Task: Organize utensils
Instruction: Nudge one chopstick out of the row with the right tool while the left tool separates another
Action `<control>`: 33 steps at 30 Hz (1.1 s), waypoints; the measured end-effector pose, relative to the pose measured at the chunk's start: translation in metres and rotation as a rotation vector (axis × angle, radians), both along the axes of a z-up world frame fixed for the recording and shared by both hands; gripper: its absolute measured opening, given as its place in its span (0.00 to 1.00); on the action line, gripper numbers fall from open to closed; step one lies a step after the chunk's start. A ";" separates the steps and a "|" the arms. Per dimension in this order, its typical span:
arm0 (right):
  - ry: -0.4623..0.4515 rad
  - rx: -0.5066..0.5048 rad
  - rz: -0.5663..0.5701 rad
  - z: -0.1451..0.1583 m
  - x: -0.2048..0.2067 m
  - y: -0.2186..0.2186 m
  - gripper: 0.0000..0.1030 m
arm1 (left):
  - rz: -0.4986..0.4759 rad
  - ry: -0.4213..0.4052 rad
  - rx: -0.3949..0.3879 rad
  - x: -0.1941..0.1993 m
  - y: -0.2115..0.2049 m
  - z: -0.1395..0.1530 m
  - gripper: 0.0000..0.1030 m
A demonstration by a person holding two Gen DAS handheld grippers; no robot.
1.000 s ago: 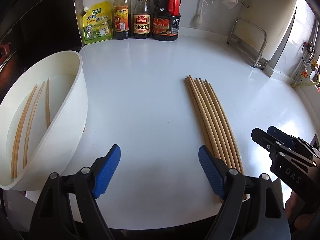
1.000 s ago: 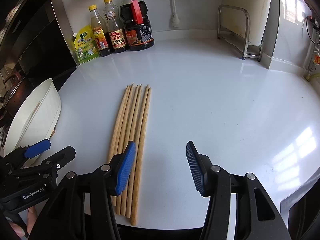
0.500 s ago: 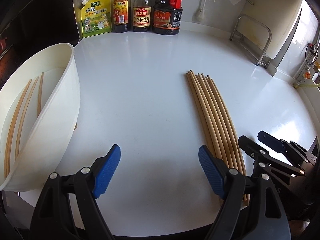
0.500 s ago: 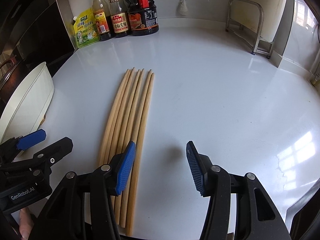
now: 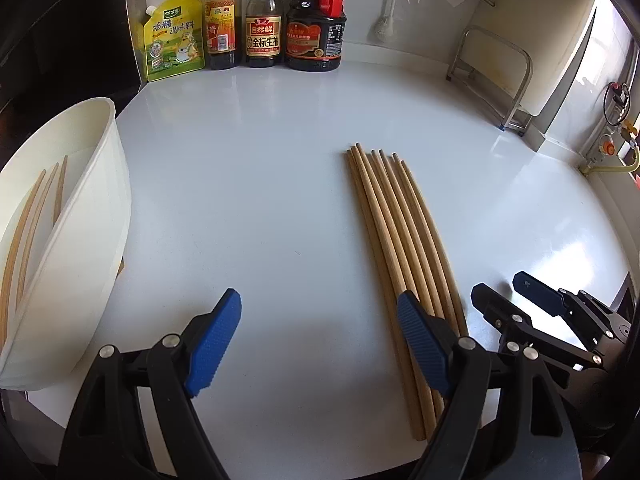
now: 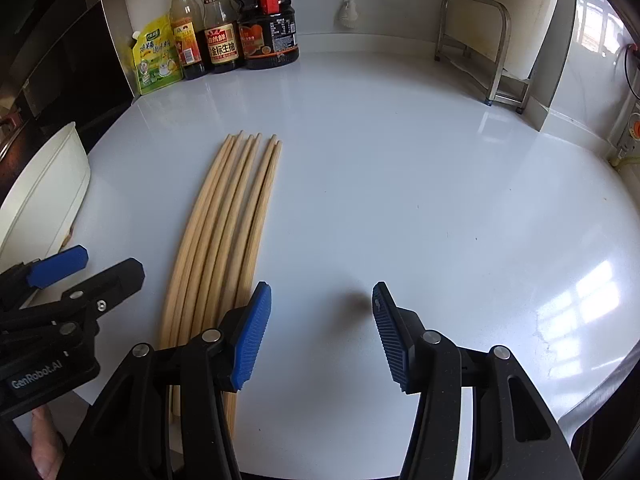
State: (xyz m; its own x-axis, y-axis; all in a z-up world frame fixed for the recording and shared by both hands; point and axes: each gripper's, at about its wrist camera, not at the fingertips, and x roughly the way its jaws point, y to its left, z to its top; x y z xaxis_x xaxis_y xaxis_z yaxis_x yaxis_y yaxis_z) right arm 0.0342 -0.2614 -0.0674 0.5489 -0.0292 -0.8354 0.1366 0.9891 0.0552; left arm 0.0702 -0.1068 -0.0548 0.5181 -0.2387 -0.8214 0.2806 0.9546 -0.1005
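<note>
Several wooden chopsticks (image 5: 400, 248) lie side by side on the white counter; they also show in the right wrist view (image 6: 228, 240). A white basin (image 5: 92, 232) at the left holds three more chopsticks (image 5: 32, 224). My left gripper (image 5: 320, 340) is open and empty, just left of the bundle's near ends. My right gripper (image 6: 320, 332) is open and empty, just right of the bundle; it also shows in the left wrist view (image 5: 516, 292). The left gripper shows at the left edge of the right wrist view (image 6: 92, 264).
A yellow seasoning pouch (image 5: 172, 38) and three sauce bottles (image 5: 262, 20) stand at the back wall. A metal rack (image 5: 496, 76) with a white board stands at the back right. The basin's rim (image 6: 44, 196) shows at the left of the right wrist view.
Both grippers have moved forward over the counter toward the chopsticks. The right gripper has come closer beside the bundle. Both jaws stay open.
</note>
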 end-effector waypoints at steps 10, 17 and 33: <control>0.015 -0.035 0.049 -0.003 0.004 0.016 0.49 | 0.032 0.000 -0.001 0.003 0.010 0.001 0.76; 0.017 -0.041 0.004 -0.004 0.002 -0.003 0.49 | 0.015 0.005 -0.006 0.003 0.004 0.001 0.76; 0.006 -0.015 -0.035 -0.005 -0.006 -0.025 0.49 | 0.022 -0.011 0.050 0.011 -0.013 -0.012 0.80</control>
